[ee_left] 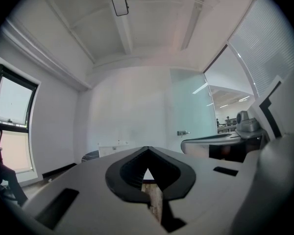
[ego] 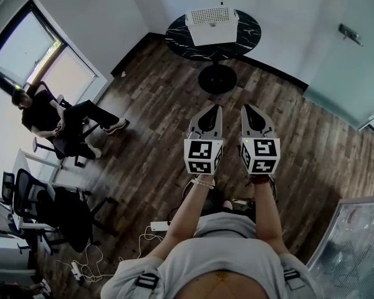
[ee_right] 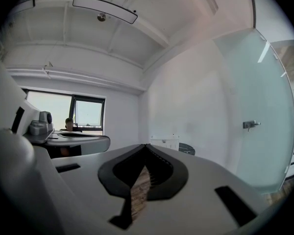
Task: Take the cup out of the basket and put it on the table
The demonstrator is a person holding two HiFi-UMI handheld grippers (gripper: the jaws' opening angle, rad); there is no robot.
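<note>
left hand-held gripper [ego: 213, 111] and right hand-held gripper [ego: 248, 109] hang side by side, jaws together and empty, well apart from the basket [ego: 212, 23] on the table [ego: 179, 39].

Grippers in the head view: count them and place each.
2. The left gripper and the right gripper are side by side above the wood floor, both shut, pointing toward the round table.

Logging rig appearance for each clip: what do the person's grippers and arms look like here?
The left gripper and right gripper are pale grey shells tapering to a pointed claw, with a black inset on top. Each carries a white cube with black square markers at the rear. Forearms are bare; a pale bracelet on the left wrist, a dark band on the right.
</note>
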